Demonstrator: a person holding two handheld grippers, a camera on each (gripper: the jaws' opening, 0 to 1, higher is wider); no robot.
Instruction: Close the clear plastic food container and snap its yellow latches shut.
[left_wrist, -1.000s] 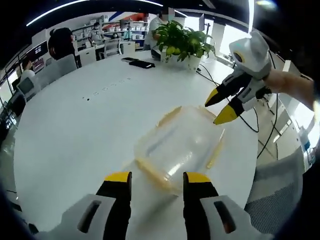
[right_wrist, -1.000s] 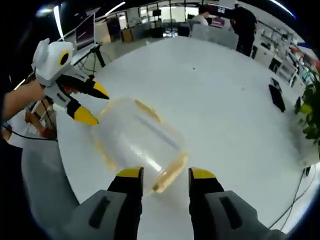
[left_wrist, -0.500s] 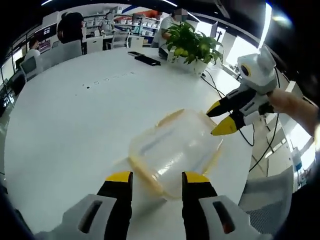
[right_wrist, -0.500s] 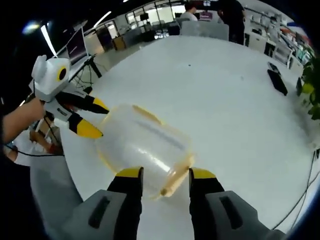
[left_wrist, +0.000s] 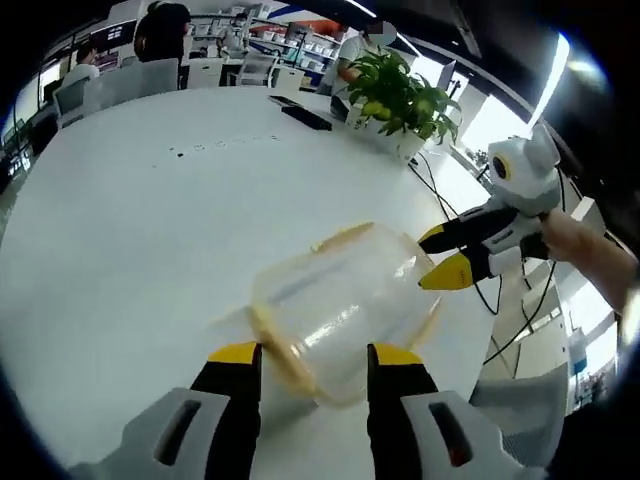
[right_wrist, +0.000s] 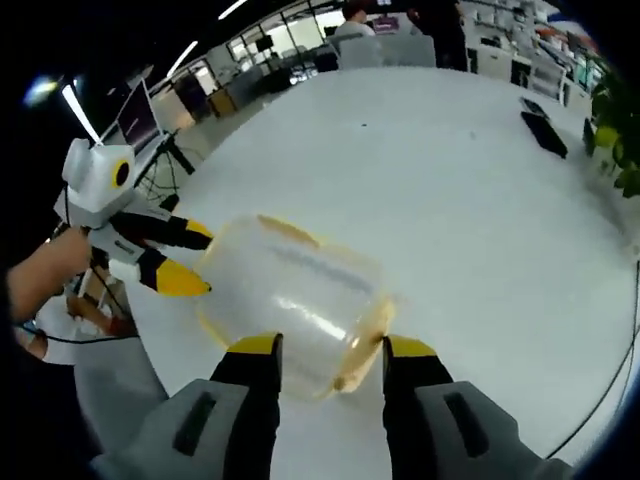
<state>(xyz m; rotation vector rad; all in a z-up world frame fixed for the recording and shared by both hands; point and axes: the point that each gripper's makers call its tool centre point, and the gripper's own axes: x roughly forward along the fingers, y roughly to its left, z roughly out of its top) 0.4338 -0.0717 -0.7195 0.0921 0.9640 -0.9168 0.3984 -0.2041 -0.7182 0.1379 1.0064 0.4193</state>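
In the left gripper view, the clear container (left_wrist: 335, 305) lies on the white round table (left_wrist: 130, 230), a little below and right of the frame's centre. The left gripper (left_wrist: 312, 360) rises from the bottom edge with its jaws apart, one on each side of the container's near end; whether they touch the plastic I cannot tell. A yellow latch (left_wrist: 272, 342) runs along the near-left edge, and another latch (left_wrist: 340, 236) lies on the far side. At the right, the right gripper (left_wrist: 445, 258) comes in with its yellow tips spread, close to the container's far corner. A potted plant (left_wrist: 398, 98) stands in the upper right.

In the right gripper view, the container (right_wrist: 290, 295) sits at lower centre, between the separated jaws of the right gripper (right_wrist: 325, 350). The left gripper (right_wrist: 185, 258) enters from the left, tips open, just beside the container's left end.

The risk I see: the container is light and the table looks smooth, so a push on one latch may slide or tip it unless the other gripper braces it. A jaw could also slip off the thin latch.
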